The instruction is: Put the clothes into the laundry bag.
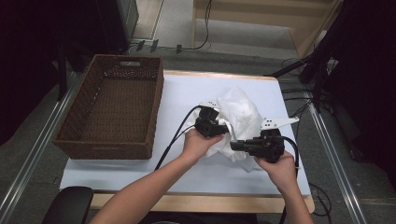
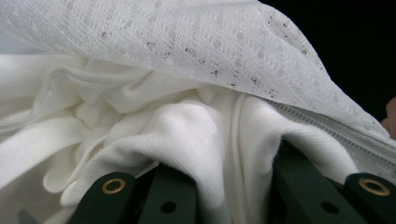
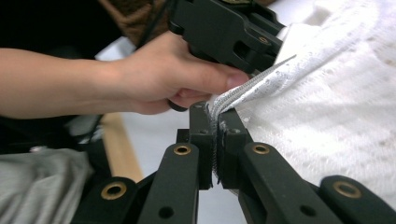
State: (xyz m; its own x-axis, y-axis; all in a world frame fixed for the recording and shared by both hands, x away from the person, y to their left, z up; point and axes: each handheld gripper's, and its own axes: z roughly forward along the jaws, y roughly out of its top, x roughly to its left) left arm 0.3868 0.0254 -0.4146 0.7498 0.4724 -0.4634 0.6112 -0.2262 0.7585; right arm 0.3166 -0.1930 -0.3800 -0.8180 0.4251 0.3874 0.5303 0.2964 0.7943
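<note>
High view had the wicker basket (image 1: 109,109) sitting empty at the left of the bench (image 1: 187,93), probably waiting for the white mesh laundry bag (image 1: 240,116) bunched mid-bench. Left gripper (image 1: 219,127) had its fingers clenched on the white knit cloth inside, right gripper (image 1: 235,145) pinched the bag's zipper edge (image 3: 243,93), likely holding the mouth apart.

Soft white cloth, matt black plastic, rough wicker

The white garment (image 2: 187,135) is ribbed knit cloth, soft and matt, under an openwork mesh layer (image 2: 224,42) edged with a toothed zipper tape (image 3: 247,88). Both the left gripper (image 1: 223,130) and the right gripper (image 3: 215,122) look like matt black plastic with brass-coloured rivets. The basket (image 1: 70,126) is rough brown wicker; the table (image 1: 187,88) has a smooth, matt, pale sheet with a wooden edge.
</note>
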